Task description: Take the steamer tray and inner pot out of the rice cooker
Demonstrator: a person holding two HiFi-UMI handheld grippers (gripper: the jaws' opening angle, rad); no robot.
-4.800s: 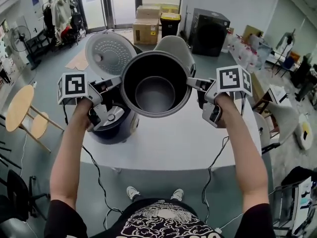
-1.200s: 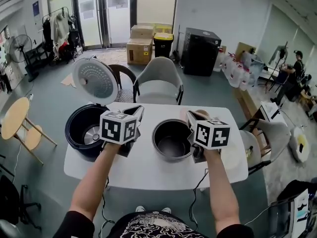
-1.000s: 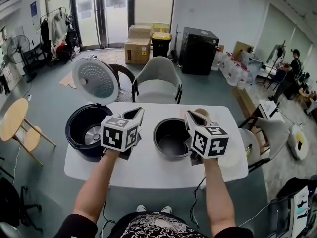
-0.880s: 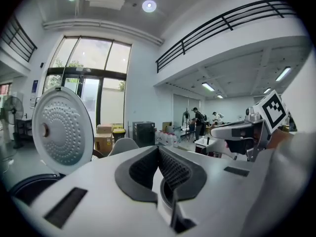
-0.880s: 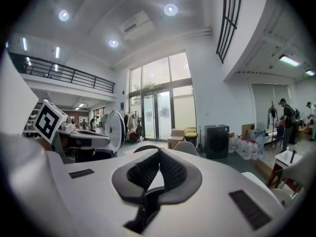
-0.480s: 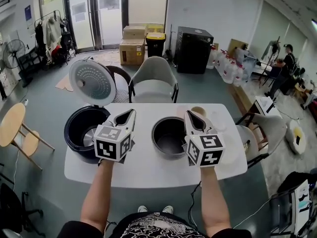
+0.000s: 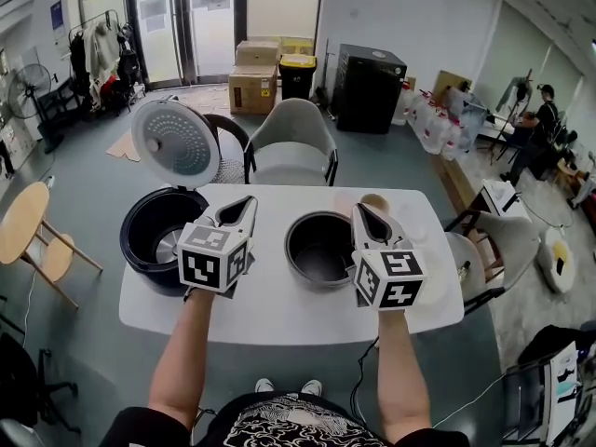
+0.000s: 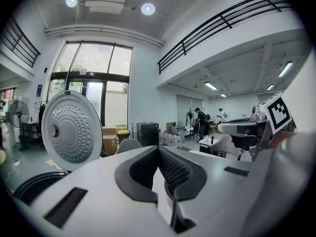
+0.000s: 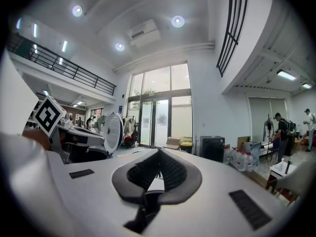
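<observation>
A white table (image 7: 279, 317) fills the near middle of the head view. Its front edge is bare, and grey floor lies open round its front corners. Over it the person holds both tools level. The left gripper (image 7: 248, 203) has its jaws pressed together on nothing, and the right gripper (image 7: 361, 210) is clenched and empty in the same way. Between the two, apart from both, the inner pot (image 7: 321, 248) stands upright on the table, out of the rice cooker (image 7: 154, 236). The cooker sits at the table's left edge with its lid (image 7: 175, 144) raised, so its dark well is open. Just behind the right gripper's tip lies a pale round piece (image 7: 375, 200), too hidden to name. The table's right end has bare space up to a chair pushed against that edge. Beyond the far edge a grey chair (image 7: 291, 138) faces the table. Further off are cardboard boxes (image 7: 250, 87), a black cabinet (image 7: 369, 87) and glass doors (image 7: 212, 17). Only the gripper views show the high ceiling with its round lights and the railed gallery. The left gripper view meets the lid's dimpled inner face almost head-on, while the right gripper view catches it nearly edge-on. Each also takes in the other gripper's marker cube, which the head view shows from above.
</observation>
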